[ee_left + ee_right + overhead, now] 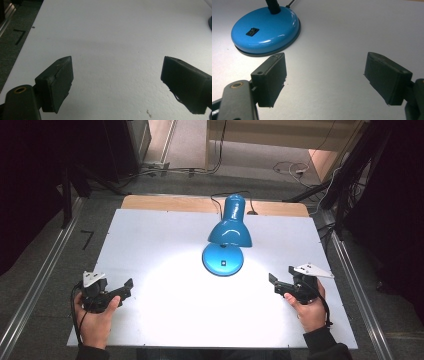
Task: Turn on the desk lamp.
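High view, left to right: my left hand-held gripper (127, 286) rests low at the near left of the white table (150, 230), jaws spread wide with nothing between them. At the middle, toward the far side, stands the blue desk lamp (229, 227), lit, its shade over its round base (265, 28). My right hand-held gripper (274, 282) sits at the near right, released and empty, aimed at that base. I judge this the approach; next I must reach the rocker switch (252, 31).
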The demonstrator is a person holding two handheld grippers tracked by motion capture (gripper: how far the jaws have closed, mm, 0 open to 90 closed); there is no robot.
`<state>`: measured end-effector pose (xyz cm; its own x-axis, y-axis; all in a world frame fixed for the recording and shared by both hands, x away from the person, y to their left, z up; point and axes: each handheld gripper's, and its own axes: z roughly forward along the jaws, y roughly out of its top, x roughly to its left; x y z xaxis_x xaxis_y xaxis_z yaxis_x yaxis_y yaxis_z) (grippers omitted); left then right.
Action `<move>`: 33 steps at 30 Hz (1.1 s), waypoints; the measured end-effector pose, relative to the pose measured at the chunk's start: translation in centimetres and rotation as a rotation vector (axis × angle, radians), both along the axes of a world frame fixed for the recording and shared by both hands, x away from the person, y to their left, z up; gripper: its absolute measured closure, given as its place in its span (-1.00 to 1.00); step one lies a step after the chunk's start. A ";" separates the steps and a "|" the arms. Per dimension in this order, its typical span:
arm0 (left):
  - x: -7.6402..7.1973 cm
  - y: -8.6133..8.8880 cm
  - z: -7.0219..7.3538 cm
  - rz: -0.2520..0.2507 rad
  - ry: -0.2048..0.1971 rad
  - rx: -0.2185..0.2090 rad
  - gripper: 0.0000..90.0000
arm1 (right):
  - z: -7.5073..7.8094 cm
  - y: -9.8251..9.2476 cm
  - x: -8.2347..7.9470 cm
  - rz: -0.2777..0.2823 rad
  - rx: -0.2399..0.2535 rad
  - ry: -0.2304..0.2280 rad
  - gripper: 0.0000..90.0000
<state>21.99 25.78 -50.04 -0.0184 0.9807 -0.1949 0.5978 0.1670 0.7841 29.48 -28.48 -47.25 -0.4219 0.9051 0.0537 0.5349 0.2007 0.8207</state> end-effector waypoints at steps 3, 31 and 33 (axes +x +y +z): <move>0.0 0.0 0.0 0.000 0.000 0.000 -0.74 | 0.0 -0.5 -0.1 -0.005 0.001 0.001 -0.63; 0.0 0.0 0.0 0.002 0.000 -0.002 -0.74 | 0.4 -4.3 -1.9 -0.084 0.015 -0.007 -0.63; 0.0 0.0 0.0 0.001 0.001 -0.003 -0.74 | 0.4 -4.8 -2.1 -0.093 0.018 -0.011 -0.63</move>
